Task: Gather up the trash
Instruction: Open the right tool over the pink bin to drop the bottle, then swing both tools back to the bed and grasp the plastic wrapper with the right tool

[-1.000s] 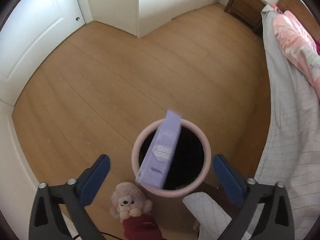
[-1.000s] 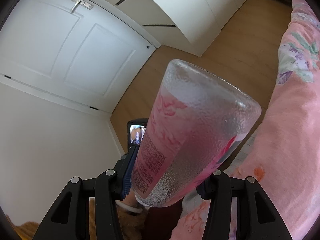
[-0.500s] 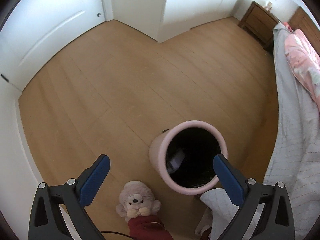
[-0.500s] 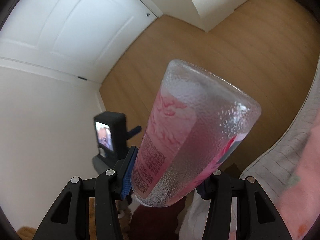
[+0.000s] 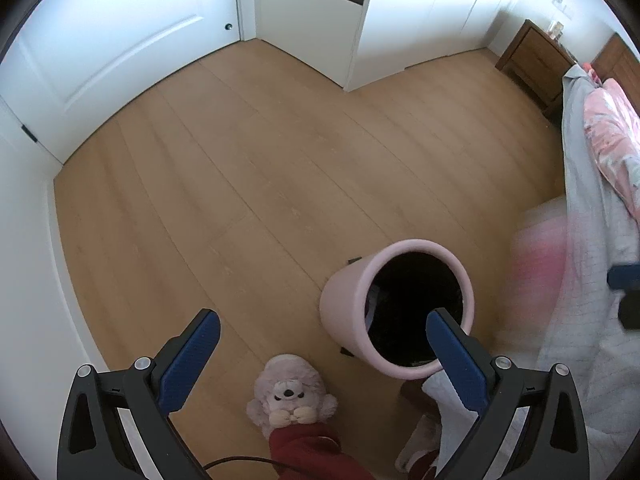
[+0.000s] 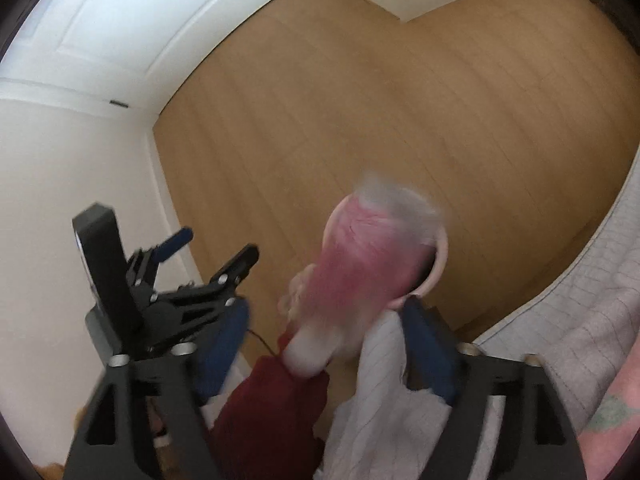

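Left gripper point(image 5: 322, 354) open wide, empty, hovering above floor point(image 5: 248, 184) just beside pink bin point(image 5: 344, 312). Inside the bin, a pale shape against the near wall, too dark to identify; likely 1 piece of trash already in.

Right gripper point(image 6: 326, 330): fingers look spread, pink bottle point(image 6: 360, 276) heavily motion-blurred between them, its far end overlapping the bin rim point(image 6: 440, 258). Looks released and dropping toward the opening, but grip state cannot be told through the blur. Same bottle a pink smear point(image 5: 540, 248) at the right in the left wrist view.

Judgement: bottle drop nearly done. No other trash visible on the floor. Plush slipper point(image 5: 290, 398) below, not trash.
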A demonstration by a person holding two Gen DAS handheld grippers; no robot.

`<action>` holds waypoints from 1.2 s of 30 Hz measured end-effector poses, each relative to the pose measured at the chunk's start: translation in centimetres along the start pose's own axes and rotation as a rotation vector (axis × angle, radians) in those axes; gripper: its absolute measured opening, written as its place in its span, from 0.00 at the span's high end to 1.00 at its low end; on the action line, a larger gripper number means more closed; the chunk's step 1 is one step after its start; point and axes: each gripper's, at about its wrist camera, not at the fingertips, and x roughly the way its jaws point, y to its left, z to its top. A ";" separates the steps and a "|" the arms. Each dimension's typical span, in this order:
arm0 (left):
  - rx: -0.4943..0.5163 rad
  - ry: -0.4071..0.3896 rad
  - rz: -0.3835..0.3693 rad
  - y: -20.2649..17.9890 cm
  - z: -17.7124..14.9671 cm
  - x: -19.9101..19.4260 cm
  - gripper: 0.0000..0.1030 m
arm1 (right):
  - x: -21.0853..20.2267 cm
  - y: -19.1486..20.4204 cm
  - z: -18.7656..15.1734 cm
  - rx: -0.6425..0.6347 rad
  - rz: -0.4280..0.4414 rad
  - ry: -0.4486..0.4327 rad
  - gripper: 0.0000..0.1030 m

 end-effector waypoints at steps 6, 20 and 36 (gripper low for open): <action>0.038 -0.033 -0.004 -1.0 -0.1 -1.2 0.00 | -3.1 -1.3 -0.4 0.022 0.005 -0.086 0.21; 0.311 -0.279 -0.053 -12.3 -2.0 -13.8 0.00 | -21.9 -6.9 -16.0 0.128 -0.056 -0.478 0.20; 0.704 -0.382 -0.390 -31.7 -6.7 -26.6 0.00 | -35.2 -22.4 -41.7 0.661 -0.338 -0.871 0.14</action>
